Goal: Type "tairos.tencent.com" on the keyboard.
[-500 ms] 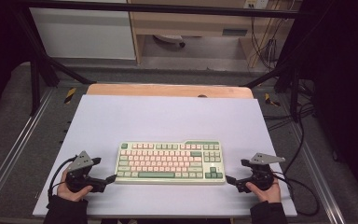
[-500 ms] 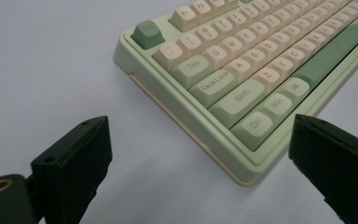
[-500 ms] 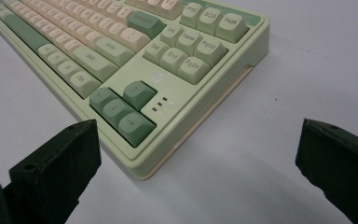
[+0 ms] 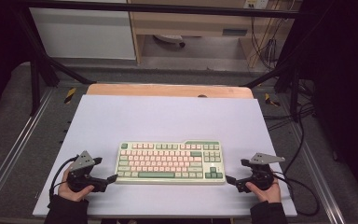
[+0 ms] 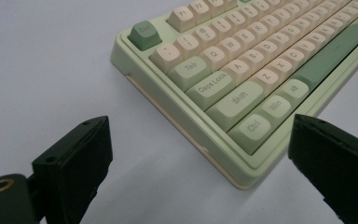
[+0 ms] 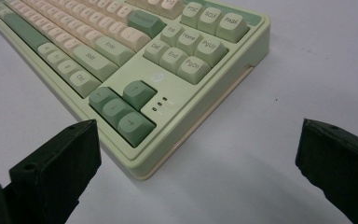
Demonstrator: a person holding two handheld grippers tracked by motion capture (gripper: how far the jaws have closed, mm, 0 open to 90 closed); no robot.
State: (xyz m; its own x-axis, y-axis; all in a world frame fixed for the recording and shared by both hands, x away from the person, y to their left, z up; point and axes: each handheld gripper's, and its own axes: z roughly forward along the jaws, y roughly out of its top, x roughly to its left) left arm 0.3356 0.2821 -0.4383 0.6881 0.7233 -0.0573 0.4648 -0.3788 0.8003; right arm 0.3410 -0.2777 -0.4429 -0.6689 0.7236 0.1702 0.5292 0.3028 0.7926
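Evidently nothing has been gripped yet: the mechanical keyboard (image 4: 170,162), pale green with cream and pink keys, lies flat on the white table top (image 4: 168,116), near its front edge and squarely between the two hands. The left gripper (image 4: 113,178) sits just beside the keyboard's near left corner, jaws spread wide with only the corner by the Ctrl key (image 5: 253,127) between them, pads clear of the case. The right gripper (image 4: 230,179) mirrors it at the near right corner, jaws likewise wide apart, with the arrow keys (image 6: 123,109) straight ahead of them and nothing clamped. I judge this the approach stage of a two-handed grasp; closing on both ends and lifting or shifting the keyboard all remain to be done
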